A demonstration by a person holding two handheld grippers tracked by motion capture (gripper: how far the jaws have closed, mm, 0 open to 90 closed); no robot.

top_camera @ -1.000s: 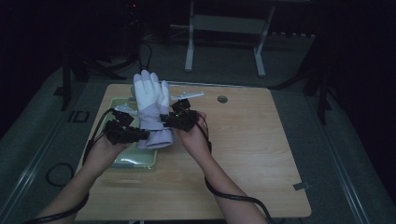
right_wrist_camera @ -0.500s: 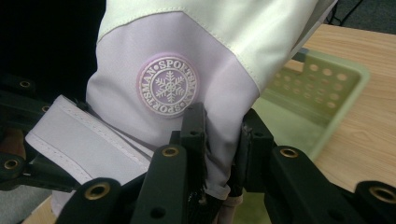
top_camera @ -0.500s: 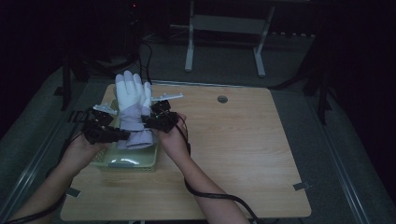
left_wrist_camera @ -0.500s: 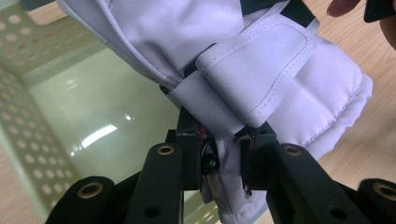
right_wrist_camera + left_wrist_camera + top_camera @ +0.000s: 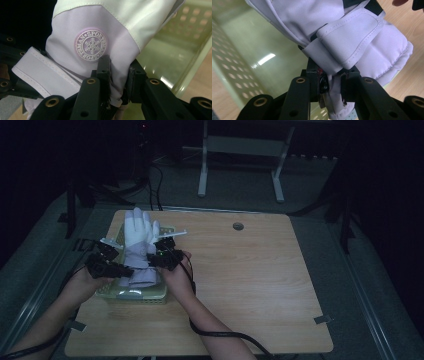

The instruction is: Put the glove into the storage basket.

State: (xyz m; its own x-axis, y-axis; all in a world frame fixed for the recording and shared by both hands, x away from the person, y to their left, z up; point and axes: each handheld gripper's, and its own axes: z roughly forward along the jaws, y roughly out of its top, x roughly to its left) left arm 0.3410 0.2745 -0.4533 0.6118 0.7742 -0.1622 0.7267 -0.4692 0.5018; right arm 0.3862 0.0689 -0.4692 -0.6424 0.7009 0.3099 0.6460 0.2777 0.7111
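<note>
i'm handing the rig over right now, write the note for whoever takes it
Left hand-held gripper: shut on the cuff of the glove, near its strap.
Right hand-held gripper: shut on the cuff's other side, just below the round snowflake badge.
Glove: pale lilac and white, held up between both grippers over the green perforated basket at the table's left side, fingers pointing away from the person.
Done: glove gripped on both sides and positioned above the basket.
Left: probably lower it into the basket and open both grippers.
</note>
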